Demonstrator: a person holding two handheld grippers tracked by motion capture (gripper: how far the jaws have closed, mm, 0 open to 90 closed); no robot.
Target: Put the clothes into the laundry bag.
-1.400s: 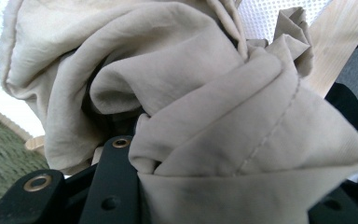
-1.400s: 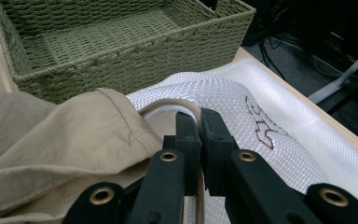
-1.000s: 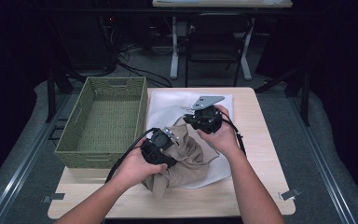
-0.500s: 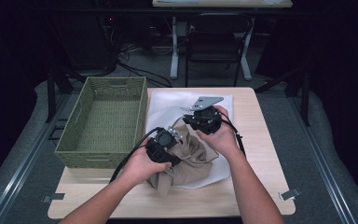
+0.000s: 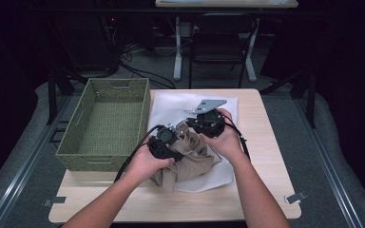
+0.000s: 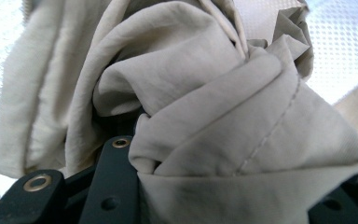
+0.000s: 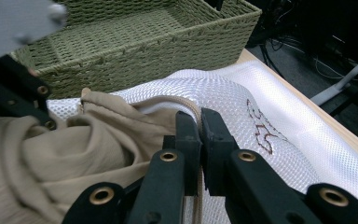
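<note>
A crumpled beige garment [image 5: 190,154] lies partly on a white mesh bag [image 5: 171,107] spread over the wooden table. My left gripper [image 5: 177,133] is shut on a thick wad of the garment [image 6: 205,93], which bulges between its jaws and hides the right one. My right gripper [image 5: 189,123] sits just beyond it. In the right gripper view the right gripper [image 7: 199,122] is shut on the tan-trimmed edge of the mesh bag [image 7: 261,98], with the garment [image 7: 74,149] heaped to its left. The left gripper [image 7: 23,93] shows close by at the upper left.
A green woven basket [image 5: 119,81] stands empty on the table's left half, right beside the bag; its wall [image 7: 135,56] rises just behind the cloth. The table's front strip and right side are bare wood. A chair and table legs stand on the floor beyond.
My left gripper, still holding the garment, has edged slightly forward and right toward the right gripper. The right gripper has hardly moved.
</note>
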